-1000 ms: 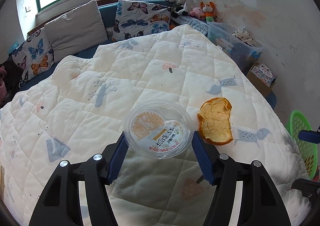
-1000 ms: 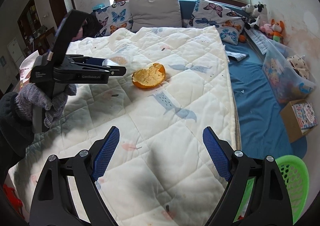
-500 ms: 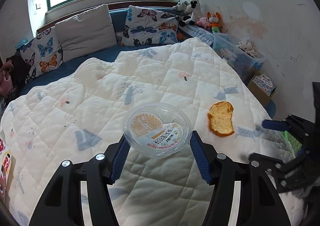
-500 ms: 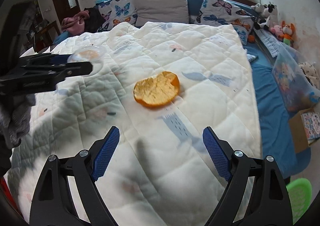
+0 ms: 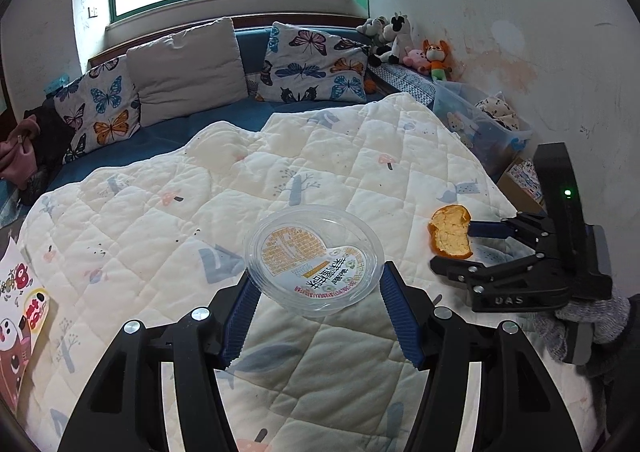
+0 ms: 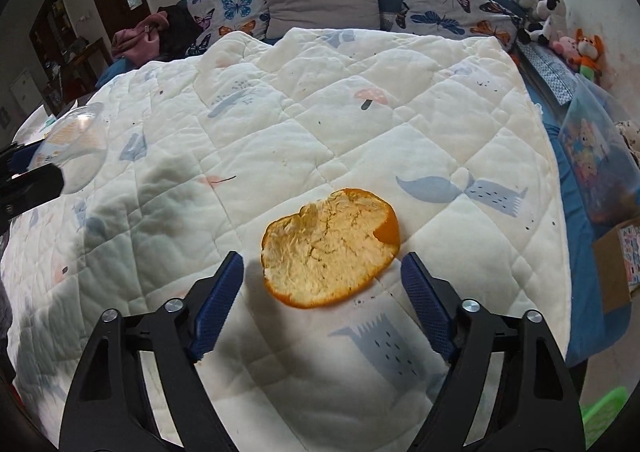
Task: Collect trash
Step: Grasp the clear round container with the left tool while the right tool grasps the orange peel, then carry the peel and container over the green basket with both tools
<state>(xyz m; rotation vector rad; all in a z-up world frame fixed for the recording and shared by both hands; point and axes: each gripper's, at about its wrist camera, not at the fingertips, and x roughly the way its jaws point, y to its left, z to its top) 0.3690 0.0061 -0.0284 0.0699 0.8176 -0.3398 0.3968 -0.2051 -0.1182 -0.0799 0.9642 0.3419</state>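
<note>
While clamped at its rim between the pads of the left gripper, hung tilted and clear of the quilt at lower centre of the left wrist view: the clear plastic tub. Looked a thin, slick hold. Could squirt out sideways under a harder squeeze or a jolt, and land back on the bedding.

Lay pith up at centre of the right wrist view, flat on the quilt: the orange peel. Flanked there by the right gripper, jaws spread and just then closing, peel between the pads but touched by neither. Might skid or fold if met by one pad first. Might also come up with a ridge of soft quilt caught in the pinch, dragging bedding along. Could crack, too, and leave scraps behind.

Showed only at the lower right edge of that view: the green basket, probably the bin. Meant a carry off the bed, with more chance of dropping either piece.
</note>
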